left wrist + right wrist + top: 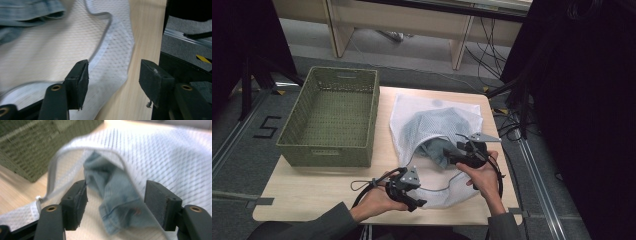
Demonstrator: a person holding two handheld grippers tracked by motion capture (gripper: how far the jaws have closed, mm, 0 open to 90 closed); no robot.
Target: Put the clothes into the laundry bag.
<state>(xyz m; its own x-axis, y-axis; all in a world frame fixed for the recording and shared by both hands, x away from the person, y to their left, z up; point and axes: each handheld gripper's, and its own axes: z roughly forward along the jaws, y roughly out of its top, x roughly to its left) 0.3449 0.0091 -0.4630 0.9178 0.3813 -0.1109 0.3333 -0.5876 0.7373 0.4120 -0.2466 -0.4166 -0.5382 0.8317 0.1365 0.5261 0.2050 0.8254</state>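
Mesh laundry bag (432, 127) lies centre-right of the high view on the table (312, 187), denim garment (439, 150) half out of its mouth; both grippers spread, pinching nothing.

Bag looks light, limp and snag-prone, and the denim soft but heavier, so my call is to grip the corded rim (53, 167) or a thick denim fold, not the thin mesh. Left gripper (409, 192) sits at lower centre over the bag's near edge, jaws apart with mesh under them, no contact I can see. Right gripper (467, 152) at centre-right faces the bag mouth, jaws wide either side of the denim, not pressing. Green basket (332, 117) upper left, just beside the bag. Bare tabletop lower left gives moving room; the bag's right side lies near the table's right edge.
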